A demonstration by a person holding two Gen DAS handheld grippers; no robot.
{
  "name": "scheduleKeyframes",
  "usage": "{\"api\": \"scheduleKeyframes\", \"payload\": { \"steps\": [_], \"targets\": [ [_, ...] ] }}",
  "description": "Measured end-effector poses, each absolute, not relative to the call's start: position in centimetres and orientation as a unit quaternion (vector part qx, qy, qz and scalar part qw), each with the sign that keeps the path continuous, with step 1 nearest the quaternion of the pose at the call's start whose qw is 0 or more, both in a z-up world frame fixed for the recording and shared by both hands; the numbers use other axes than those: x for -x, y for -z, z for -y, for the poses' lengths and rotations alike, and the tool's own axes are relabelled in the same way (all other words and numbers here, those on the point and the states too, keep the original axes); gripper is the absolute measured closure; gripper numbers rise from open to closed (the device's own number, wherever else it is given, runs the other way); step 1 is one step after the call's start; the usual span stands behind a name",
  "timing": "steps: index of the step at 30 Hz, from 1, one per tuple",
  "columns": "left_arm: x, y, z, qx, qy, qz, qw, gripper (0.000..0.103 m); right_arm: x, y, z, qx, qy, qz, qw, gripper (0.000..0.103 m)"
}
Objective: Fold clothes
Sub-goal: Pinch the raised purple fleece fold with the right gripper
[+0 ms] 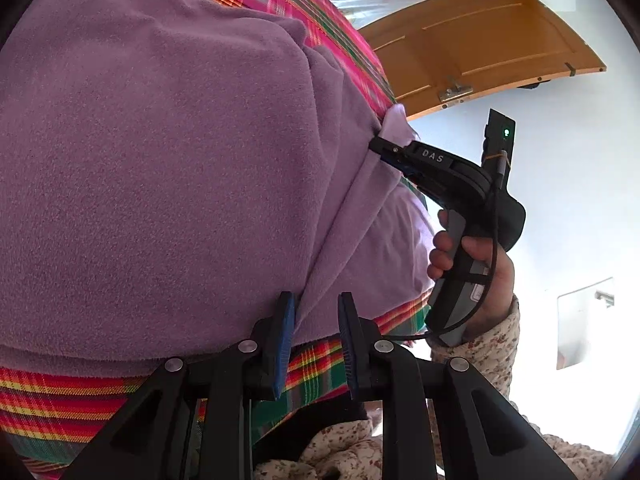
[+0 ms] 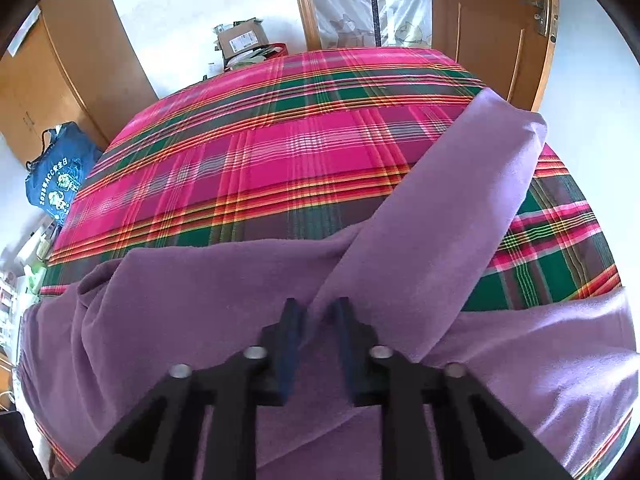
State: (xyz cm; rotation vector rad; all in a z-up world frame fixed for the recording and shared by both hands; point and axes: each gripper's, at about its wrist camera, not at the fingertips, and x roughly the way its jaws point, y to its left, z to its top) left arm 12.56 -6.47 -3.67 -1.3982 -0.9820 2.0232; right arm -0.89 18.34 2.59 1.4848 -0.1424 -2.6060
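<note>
A purple fleece garment lies spread over a plaid bed cover. My left gripper is at the garment's near edge, its blue pads closed on a fold of the cloth. From there a taut ridge of fabric runs up to my right gripper, shut on another bunch of cloth whose paler underside sticks up. In the right wrist view the garment fills the foreground. My right gripper pinches it where a long sleeve stretches away to the upper right.
A hand in a floral sleeve holds the right gripper's handle. The plaid cover lies bare beyond the garment. Off the bed are a wooden door, a blue bag, a cardboard box and a wardrobe.
</note>
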Motion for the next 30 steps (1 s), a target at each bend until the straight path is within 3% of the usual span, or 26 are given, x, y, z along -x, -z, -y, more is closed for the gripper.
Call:
{"api": "scheduleKeyframes", "payload": {
  "steps": [6,30],
  "targets": [
    [-12.0,3.9,6.1,0.512,-0.741,0.359,0.244,0.080,0.0,-3.0,-19.5,-0.486,0.869,0.059,0.074,0.099],
    [-11.1,3.8,5.5,0.519,-0.739,0.364,0.230,0.080,-8.8,-5.4,-26.6,-0.422,0.892,0.145,0.072,0.100]
  ]
}}
